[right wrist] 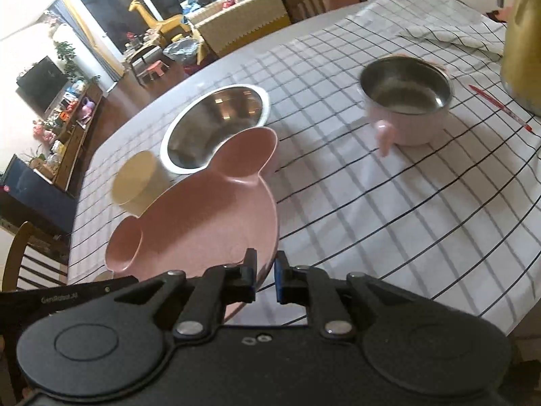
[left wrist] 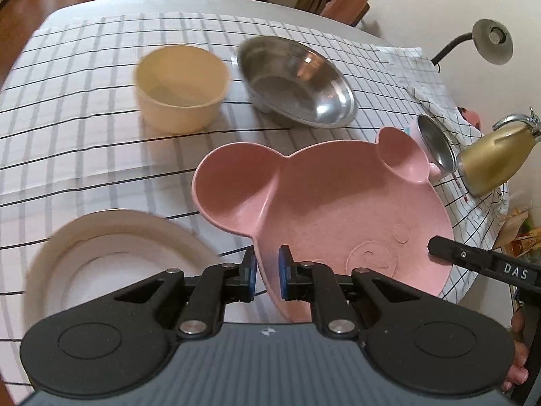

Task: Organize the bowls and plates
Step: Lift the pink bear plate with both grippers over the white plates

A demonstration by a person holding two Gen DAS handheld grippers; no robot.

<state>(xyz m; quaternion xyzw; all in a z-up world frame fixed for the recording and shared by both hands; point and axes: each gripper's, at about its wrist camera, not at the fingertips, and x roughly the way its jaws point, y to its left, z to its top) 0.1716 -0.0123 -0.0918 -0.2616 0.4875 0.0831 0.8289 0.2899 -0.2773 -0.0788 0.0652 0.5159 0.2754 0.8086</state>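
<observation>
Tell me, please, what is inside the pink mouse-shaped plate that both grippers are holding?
Nothing: the pink plate shows bare compartments and an embossed face. The left gripper covers a small strip of rim.

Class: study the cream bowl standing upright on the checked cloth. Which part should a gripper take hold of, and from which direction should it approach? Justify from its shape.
Grip the rim wall of the cream bowl, coming down from above with one finger inside and one outside. It stands upright, open, with thin, near-straight sides and looks too wide to span. The side away from the steel bowl looks freest.
</observation>
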